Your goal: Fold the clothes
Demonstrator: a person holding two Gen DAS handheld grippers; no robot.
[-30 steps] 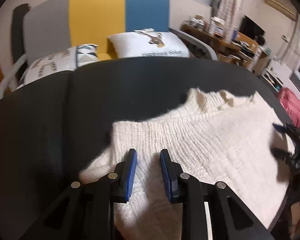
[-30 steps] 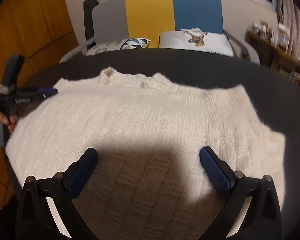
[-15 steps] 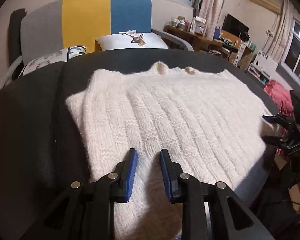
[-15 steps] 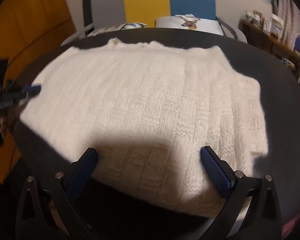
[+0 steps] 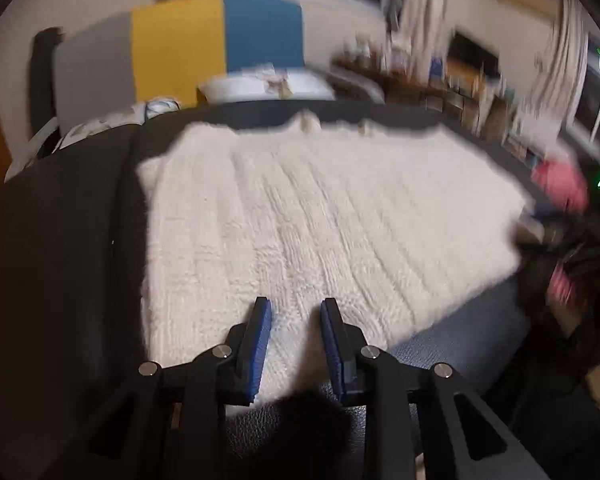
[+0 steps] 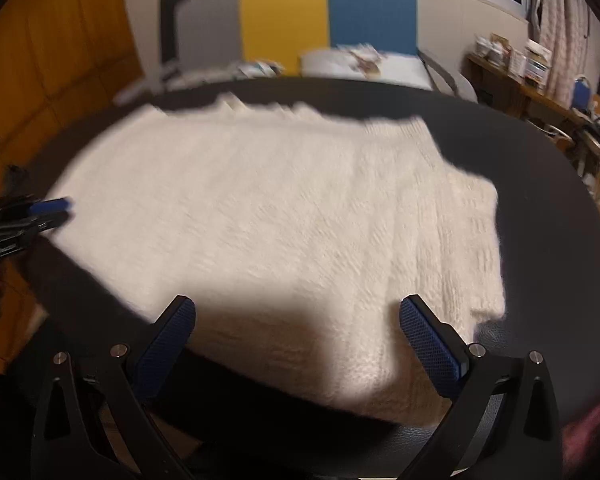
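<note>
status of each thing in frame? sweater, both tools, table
white sweater: spread flat on the table, collar at the far edge, not folded yet.
left tool: narrowly open, over the sweater's near hem, nothing visibly clamped.
right tool: wide open, over the near hem, holding nothing.
black table: mostly covered by the sweater.

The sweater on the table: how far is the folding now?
Done: the white sweater lies spread flat on the dark table. In hand: nothing; the right gripper is wide open, and the left gripper has its fingers slightly apart with no cloth between them. Left: every fold.
</note>
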